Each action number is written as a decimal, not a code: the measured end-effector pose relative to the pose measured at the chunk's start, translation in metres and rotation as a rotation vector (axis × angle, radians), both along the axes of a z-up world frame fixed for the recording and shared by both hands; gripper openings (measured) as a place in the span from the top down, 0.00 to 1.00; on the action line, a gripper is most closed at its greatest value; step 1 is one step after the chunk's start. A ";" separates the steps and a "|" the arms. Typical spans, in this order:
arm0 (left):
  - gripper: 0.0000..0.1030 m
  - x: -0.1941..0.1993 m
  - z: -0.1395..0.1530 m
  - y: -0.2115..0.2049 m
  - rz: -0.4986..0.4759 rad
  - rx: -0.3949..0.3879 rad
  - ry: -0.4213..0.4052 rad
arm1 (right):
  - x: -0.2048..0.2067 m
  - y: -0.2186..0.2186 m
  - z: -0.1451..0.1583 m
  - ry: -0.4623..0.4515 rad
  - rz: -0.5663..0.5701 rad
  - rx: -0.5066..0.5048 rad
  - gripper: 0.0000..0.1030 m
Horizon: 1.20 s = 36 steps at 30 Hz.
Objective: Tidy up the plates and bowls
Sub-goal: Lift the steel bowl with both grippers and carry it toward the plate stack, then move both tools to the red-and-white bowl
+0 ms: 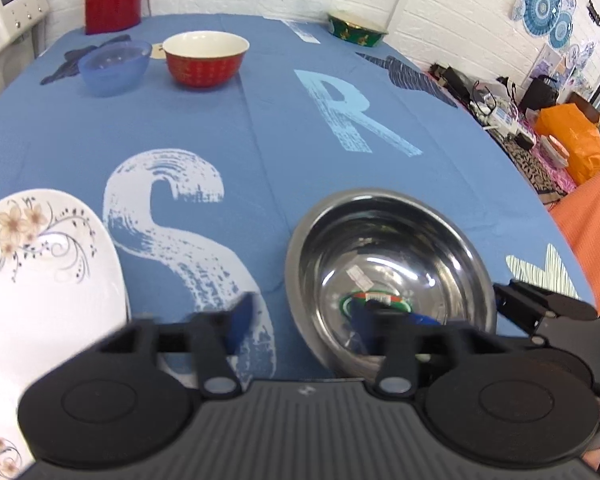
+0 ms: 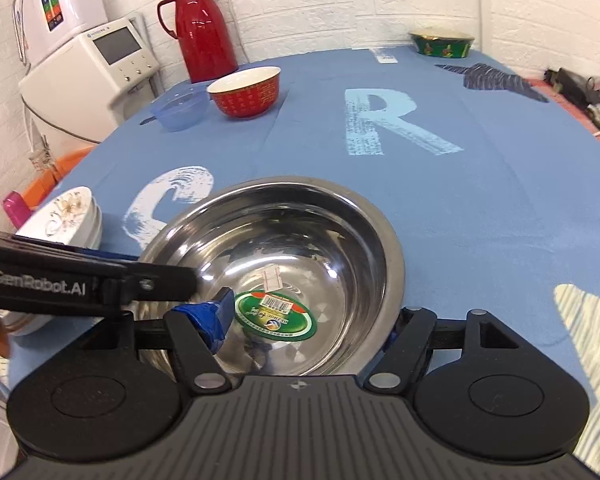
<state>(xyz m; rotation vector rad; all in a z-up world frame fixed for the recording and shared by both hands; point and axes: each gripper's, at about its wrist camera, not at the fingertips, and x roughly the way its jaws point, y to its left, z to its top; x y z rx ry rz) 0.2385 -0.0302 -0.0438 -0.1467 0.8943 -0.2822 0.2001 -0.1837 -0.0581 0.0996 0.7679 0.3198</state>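
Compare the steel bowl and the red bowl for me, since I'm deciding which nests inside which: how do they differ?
The steel bowl is bare shiny metal; the red bowl is red outside with gold marks and cream inside. The steel bowl looks wider and shallower, the red bowl narrower with steeper walls. The steel bowl has a green sticker on its floor; the red bowl's visible inner wall is plain. The steel bowl sits near both tools, the red bowl far back. Both stand upright.
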 end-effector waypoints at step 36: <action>0.33 0.100 0.062 0.120 0.240 -0.049 -0.023 | 0.094 -0.004 0.075 -0.017 -0.008 0.054 0.44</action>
